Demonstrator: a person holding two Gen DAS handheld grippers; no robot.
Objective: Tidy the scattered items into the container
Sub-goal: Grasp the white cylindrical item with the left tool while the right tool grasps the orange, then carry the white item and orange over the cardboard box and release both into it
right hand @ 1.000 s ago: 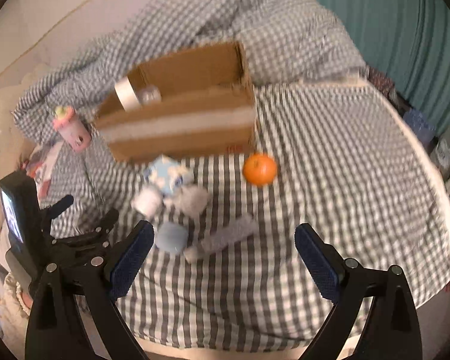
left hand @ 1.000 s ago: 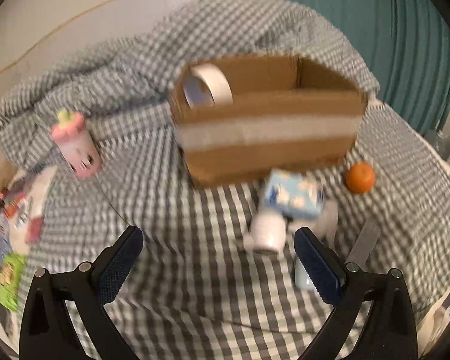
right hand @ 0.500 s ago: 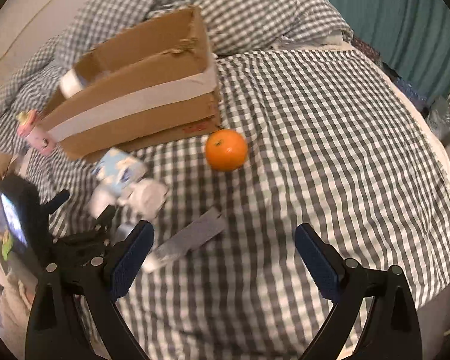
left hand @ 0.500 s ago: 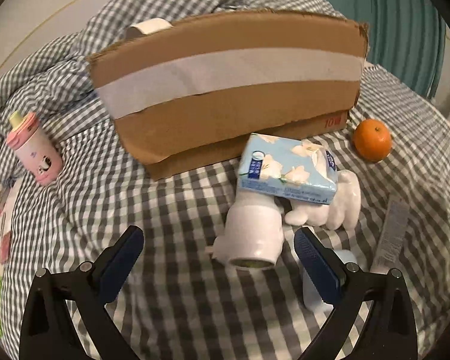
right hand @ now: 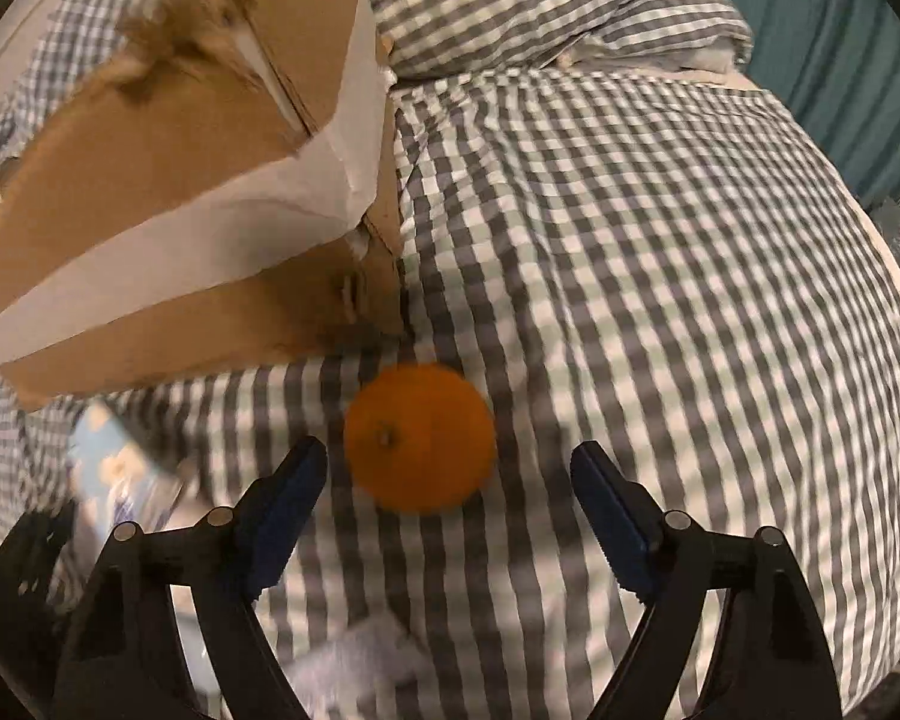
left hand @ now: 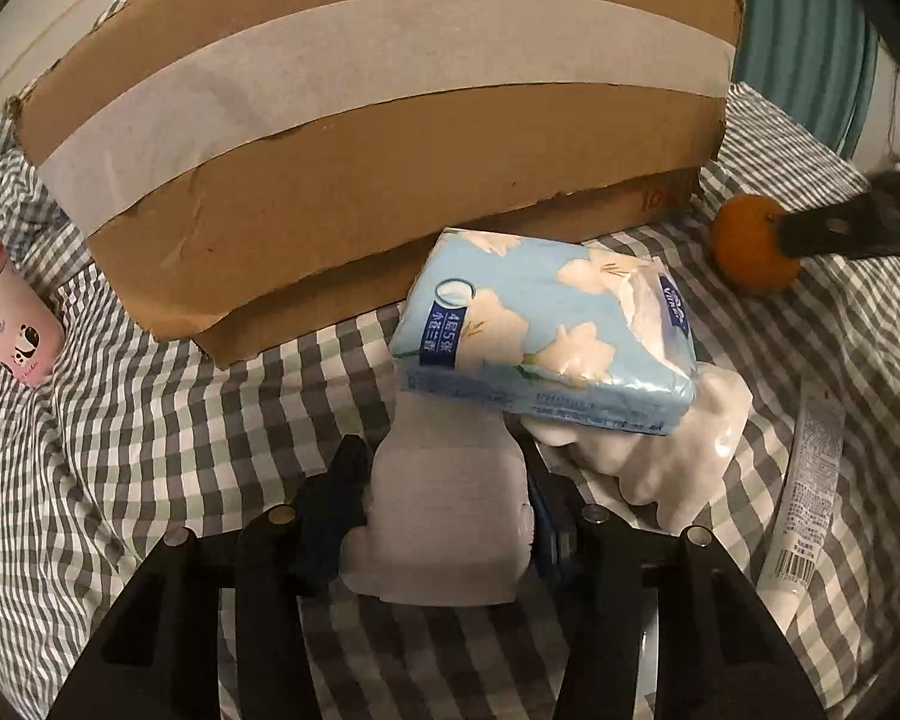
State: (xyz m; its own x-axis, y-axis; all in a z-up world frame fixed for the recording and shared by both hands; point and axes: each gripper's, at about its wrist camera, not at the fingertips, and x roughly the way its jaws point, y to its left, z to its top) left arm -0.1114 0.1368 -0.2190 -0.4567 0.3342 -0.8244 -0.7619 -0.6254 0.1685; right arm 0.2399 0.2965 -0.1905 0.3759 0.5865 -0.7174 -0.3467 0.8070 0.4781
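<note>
Checked bedspread (right hand: 630, 240), left tool (left hand: 447, 495) just closed on white bottle (left hand: 444, 510), orange (right hand: 420, 444) between right tool's (right hand: 450, 480) narrowing, untouching jaws

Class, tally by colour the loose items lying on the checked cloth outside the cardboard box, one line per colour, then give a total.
White: 3 (bottle, crumpled wrapper, tube)
Blue: 1 (tissue pack)
Orange: 1 (orange)
Pink: 1 (cup)
Total: 6

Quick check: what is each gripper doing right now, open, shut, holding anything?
Left gripper: jaws have just been closing, now shut on the white bottle.
Right gripper: open, jaws just narrowed slightly, the orange ahead of them, not gripped.
</note>
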